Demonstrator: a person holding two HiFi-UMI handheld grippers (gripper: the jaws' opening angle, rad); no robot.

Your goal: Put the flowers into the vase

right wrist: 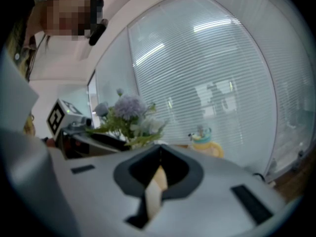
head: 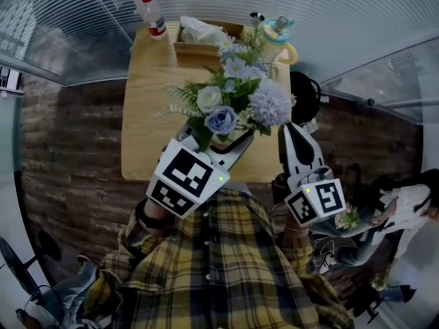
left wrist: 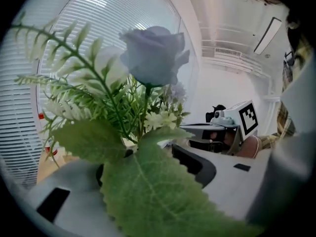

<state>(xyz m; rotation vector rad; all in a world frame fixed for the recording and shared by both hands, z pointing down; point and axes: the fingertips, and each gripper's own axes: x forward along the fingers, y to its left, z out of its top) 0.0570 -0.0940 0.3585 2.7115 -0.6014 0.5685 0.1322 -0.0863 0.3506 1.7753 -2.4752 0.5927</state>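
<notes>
Beside blind-covered glass walls [head: 329, 12], wooden table [head: 147, 136], brick-patterned floor [head: 68, 156], flowers [head: 233, 94]

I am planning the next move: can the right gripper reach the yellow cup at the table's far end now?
Probably yes. The right gripper is shut, and the yellow cup shows almost straight ahead of it; the bouquet stands to its left, out of the way.

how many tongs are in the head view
2: the left tongs at the base of the flowers, over the table; the right tongs just right of the flowers. None seem hidden.
</notes>
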